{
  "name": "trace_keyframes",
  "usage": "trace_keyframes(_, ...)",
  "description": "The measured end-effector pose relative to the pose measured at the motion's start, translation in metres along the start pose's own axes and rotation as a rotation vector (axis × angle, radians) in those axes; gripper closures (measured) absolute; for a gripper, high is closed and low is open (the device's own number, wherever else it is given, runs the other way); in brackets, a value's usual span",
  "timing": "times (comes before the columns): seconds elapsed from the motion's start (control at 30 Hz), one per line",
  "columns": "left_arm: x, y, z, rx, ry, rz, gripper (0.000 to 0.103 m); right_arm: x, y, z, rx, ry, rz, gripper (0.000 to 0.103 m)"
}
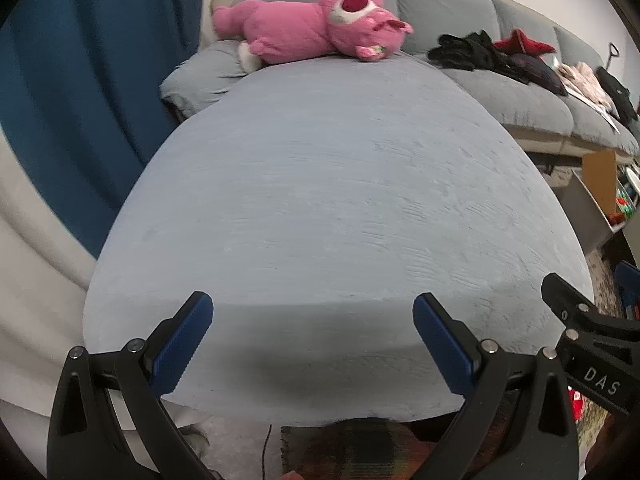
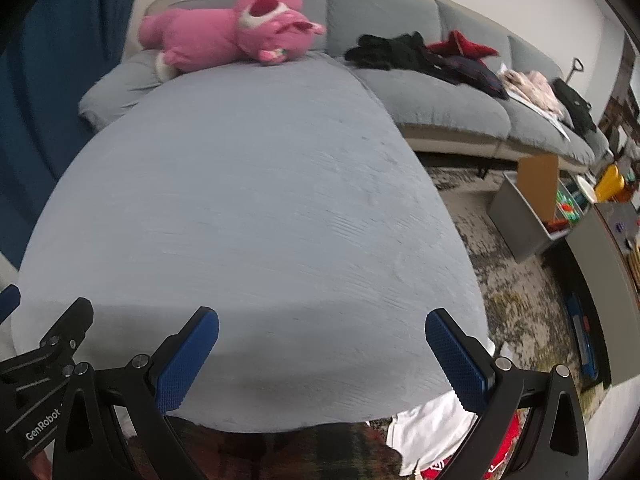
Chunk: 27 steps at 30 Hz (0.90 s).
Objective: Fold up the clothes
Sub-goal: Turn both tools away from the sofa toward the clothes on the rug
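Note:
Both grippers hover side by side over the near edge of a wide grey-blue sofa chaise (image 1: 320,200) (image 2: 248,208). My left gripper (image 1: 312,306) is open, with nothing between its blue pads. My right gripper (image 2: 322,320) is open too and holds nothing. Below the right gripper, a white garment (image 2: 432,424) and something red (image 2: 504,452) lie beside the chaise's front edge. A dark plaid fabric (image 2: 320,456) shows at the bottom of the view. A heap of black and dark red clothes (image 1: 488,54) (image 2: 420,56) lies on the far sofa seats.
A pink plush bear (image 1: 312,32) (image 2: 232,36) lies at the chaise's far end. Pale pink clothing (image 2: 532,88) and a black bag (image 2: 572,104) sit further right on the sofa. A grey storage bin (image 2: 528,216) and a patterned rug (image 2: 512,280) lie to the right. A blue curtain (image 1: 88,80) hangs at left.

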<state>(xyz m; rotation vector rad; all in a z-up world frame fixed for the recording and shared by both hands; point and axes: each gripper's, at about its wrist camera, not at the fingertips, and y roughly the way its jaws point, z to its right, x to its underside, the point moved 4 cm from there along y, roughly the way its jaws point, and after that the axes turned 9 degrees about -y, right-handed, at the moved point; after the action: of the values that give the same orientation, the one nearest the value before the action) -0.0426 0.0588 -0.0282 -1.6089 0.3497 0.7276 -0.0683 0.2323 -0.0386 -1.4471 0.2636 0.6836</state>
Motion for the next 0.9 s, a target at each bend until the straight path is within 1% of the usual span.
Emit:
trace_keyframes(0.1,0.003,0.001,0.016,0.013,0.021,-0.009,0.004,0.008,0.003,0.017,0.017,0.034,-0.017,0.001)
trace_keyframes(0.3,0.007,0.0,0.046,0.039,0.097,-0.011,0.004,0.02,0.005,0.048,0.04,0.098,-0.04,0.001)
trace_keyframes(0.5,0.011,-0.004,0.082,0.087,0.164,-0.012,0.004,0.036,0.001,0.076,0.056,0.147,-0.05,0.001)
trace_keyframes(0.53,0.011,-0.005,0.086,0.059,0.128,-0.017,0.004,0.036,0.0,0.083,0.056,0.161,-0.048,0.001)
trace_keyframes(0.67,0.015,-0.015,0.108,0.093,0.165,-0.01,0.004,0.03,0.0,0.106,0.04,0.231,-0.038,0.001)
trace_keyframes(0.73,0.017,-0.02,0.112,0.1,0.17,-0.003,0.004,0.024,-0.002,0.114,0.034,0.251,-0.025,0.001)
trace_keyframes(0.9,0.013,-0.016,0.11,0.103,0.171,-0.012,0.004,0.003,-0.005,0.131,0.095,0.275,0.016,0.001)
